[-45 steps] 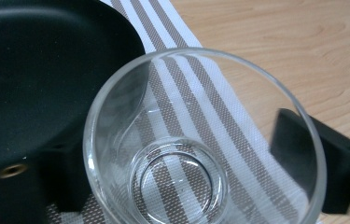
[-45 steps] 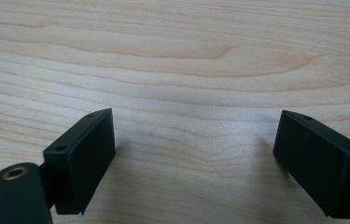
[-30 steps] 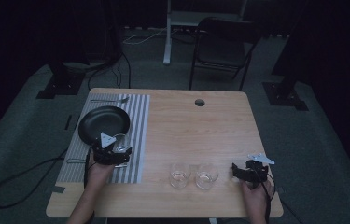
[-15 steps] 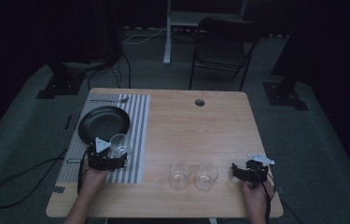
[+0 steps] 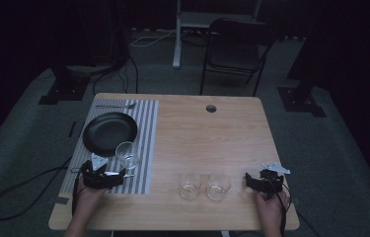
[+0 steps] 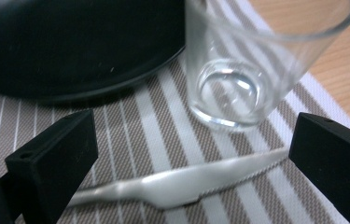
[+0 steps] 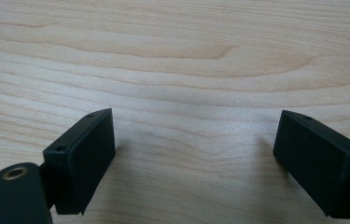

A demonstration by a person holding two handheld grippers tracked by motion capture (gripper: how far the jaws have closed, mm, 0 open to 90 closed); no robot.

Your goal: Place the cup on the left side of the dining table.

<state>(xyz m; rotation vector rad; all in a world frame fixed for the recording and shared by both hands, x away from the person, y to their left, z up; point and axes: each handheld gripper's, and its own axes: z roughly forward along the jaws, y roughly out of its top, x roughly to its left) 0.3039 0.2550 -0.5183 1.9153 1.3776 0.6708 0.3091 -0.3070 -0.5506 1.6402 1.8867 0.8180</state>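
Reaching for: knife [image 6: 182,183], by my guess; it lies flat on the striped placemat [image 5: 149,128], just short of the glass [image 6: 256,70] beside the black plate [image 5: 109,132].
Left gripper [image 6: 191,163]: jaws wide, one each side of the blade, nothing held.
Doing it well: I'd sink low, close squarely across the knife and avoid nudging the glass.
Right gripper [image 7: 193,158]: jaws wide, idle over bare table [image 7: 172,56].

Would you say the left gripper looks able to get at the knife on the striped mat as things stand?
Probably yes. The left gripper is open with the knife lying flat between its jaws, nothing on top of it. The glass and black plate sit just beyond, so going further forward might nudge them.
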